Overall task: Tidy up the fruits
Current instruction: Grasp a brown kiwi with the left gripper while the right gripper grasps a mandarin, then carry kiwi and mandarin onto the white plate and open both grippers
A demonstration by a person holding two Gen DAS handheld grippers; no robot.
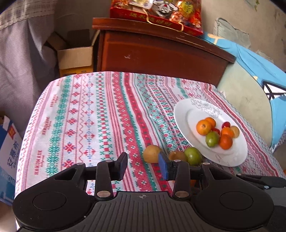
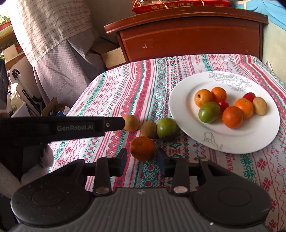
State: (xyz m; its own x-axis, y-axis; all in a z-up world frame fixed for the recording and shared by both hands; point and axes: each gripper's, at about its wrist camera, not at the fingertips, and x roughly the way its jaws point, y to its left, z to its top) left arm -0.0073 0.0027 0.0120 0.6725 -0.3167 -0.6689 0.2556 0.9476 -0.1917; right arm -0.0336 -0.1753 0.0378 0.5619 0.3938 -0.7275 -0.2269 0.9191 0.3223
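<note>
A white plate [image 2: 232, 142] on the patterned tablecloth holds several fruits: oranges, a green fruit, red ones and a brown one; it also shows in the left wrist view [image 1: 184, 114]. Beside it on the cloth lie two brown fruits [image 2: 131, 122] [image 2: 149, 129], a green fruit [image 2: 167, 128] and an orange [image 2: 143, 148]. My right gripper [image 2: 142, 163] is open, its fingers either side of the orange's near edge. My left gripper [image 1: 143, 166] is open and empty, just short of a brown fruit [image 1: 152, 153]; its finger [image 2: 114, 124] shows in the right wrist view.
A brown wooden cabinet [image 1: 160, 53] with a red gift box [image 1: 157, 16] on top stands behind the table. Cardboard boxes [image 1: 75, 57] sit at the far left on the floor. A blue cloth [image 1: 259, 62] lies to the right. The table's left edge [image 1: 32, 125] drops off.
</note>
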